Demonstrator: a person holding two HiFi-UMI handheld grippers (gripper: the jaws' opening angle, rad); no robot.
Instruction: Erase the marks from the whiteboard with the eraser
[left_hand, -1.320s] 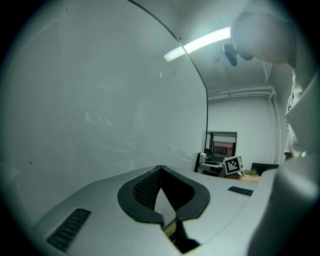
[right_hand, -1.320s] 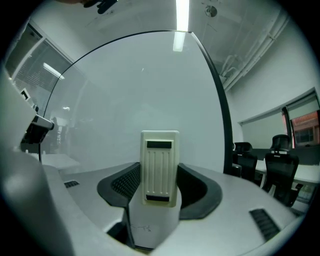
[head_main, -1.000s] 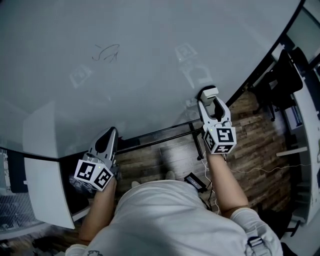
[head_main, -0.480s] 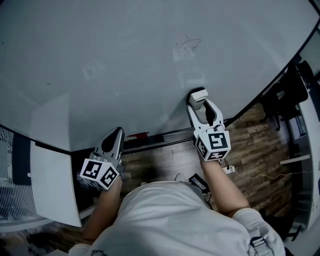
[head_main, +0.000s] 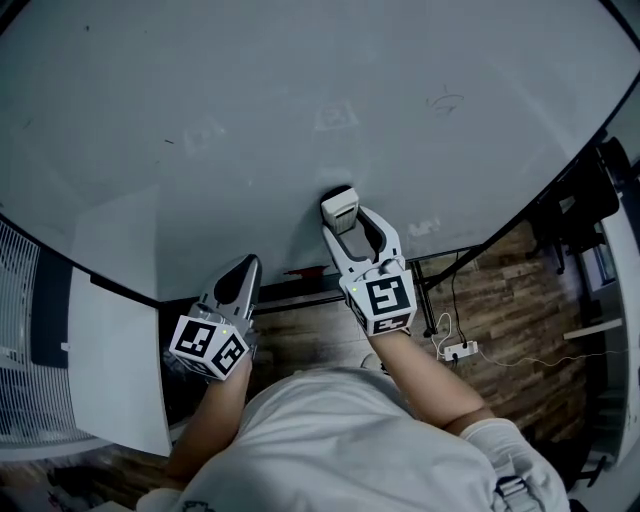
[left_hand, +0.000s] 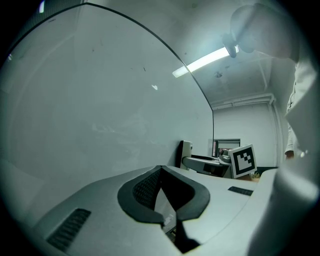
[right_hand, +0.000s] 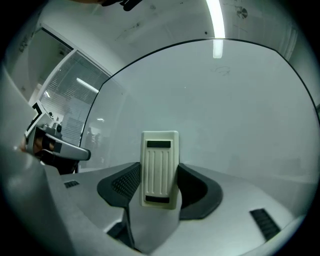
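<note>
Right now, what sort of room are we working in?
Probably an office or meeting room: a large white whiteboard fills the view ahead, there is a brown wood-plank floor below it, and a long fluorescent ceiling light overhead.

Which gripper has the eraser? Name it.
The right gripper: its jaws clamp the cream eraser, while the left gripper is shut on nothing.

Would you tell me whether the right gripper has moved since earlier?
Yes, the right gripper, holding the eraser, shifted left, passing under the scribble.
</note>
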